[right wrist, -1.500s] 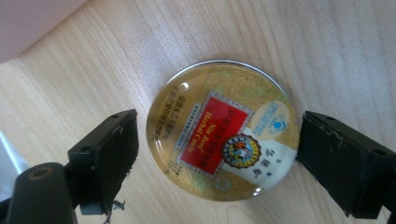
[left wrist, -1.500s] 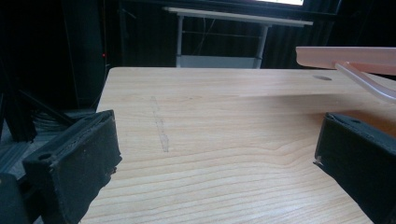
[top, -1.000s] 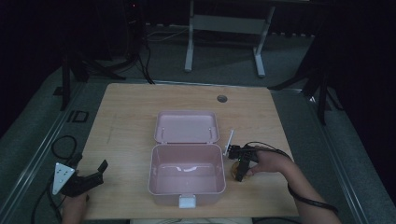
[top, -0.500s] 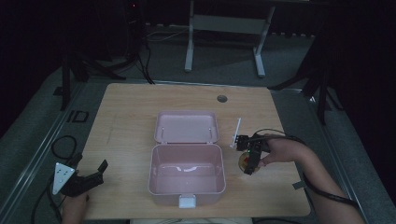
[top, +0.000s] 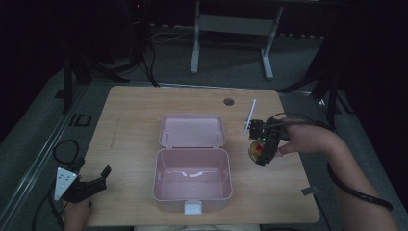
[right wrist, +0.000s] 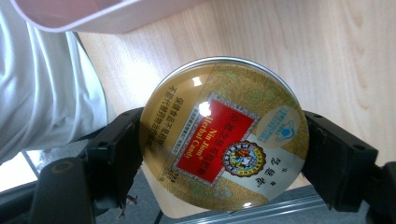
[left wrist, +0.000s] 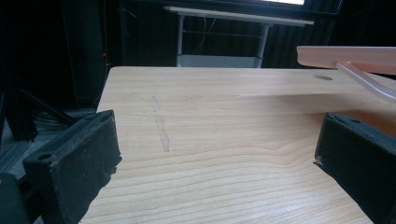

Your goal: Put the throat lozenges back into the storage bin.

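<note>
Candy tin held beside open pink box.
Right gripper (right wrist: pixel 224 154) clamped on round candy tin (right wrist: pixel 224 137); left gripper (left wrist: pixel 219 158) jaws apart, resting on bench (top: pixel 130 120); pink box (top: pixel 192 180) open.

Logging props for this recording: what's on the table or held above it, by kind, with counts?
Pink box, lid open: 1
Round candy tin, in the right gripper: 1
White stick: 1
Total: 3

High view looks down over the table (top: pixel 144 110); both claw views sit close, sharing its wood.
</note>
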A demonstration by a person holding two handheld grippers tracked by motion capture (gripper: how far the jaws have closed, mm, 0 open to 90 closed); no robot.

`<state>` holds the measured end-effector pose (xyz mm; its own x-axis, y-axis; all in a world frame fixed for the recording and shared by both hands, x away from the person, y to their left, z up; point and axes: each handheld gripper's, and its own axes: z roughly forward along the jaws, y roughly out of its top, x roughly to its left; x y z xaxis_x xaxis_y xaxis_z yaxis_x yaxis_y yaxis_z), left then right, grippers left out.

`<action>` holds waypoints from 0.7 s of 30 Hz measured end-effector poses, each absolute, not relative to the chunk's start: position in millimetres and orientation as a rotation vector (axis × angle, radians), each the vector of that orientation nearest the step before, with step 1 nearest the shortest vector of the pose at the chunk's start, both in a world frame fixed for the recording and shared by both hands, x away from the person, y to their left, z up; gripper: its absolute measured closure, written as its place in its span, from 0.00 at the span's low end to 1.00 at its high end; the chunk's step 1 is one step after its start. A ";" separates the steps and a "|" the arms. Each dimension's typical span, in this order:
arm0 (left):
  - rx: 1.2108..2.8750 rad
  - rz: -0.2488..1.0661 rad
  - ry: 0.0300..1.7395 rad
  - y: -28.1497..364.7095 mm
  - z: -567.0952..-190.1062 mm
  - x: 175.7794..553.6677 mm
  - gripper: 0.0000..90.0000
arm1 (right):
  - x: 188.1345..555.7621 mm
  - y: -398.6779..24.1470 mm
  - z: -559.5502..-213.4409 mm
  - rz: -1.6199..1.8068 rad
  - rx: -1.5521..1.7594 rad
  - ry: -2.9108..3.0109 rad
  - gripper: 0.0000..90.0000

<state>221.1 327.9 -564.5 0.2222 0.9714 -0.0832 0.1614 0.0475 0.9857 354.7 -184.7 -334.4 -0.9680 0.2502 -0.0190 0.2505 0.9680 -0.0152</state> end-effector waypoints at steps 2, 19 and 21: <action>1.372 0.913 1.177 327.9 -564.5 221.1 0.00 | 353.8 -180.5 -333.0 -0.017 0.387 3.103 0.22; 1.370 0.911 1.175 328.0 -564.5 221.0 0.00 | 343.1 -107.0 -341.8 -0.003 0.132 3.151 0.22; 1.370 0.911 1.175 328.1 -564.5 220.9 0.00 | 340.8 -97.4 -343.7 -0.007 0.097 3.160 0.22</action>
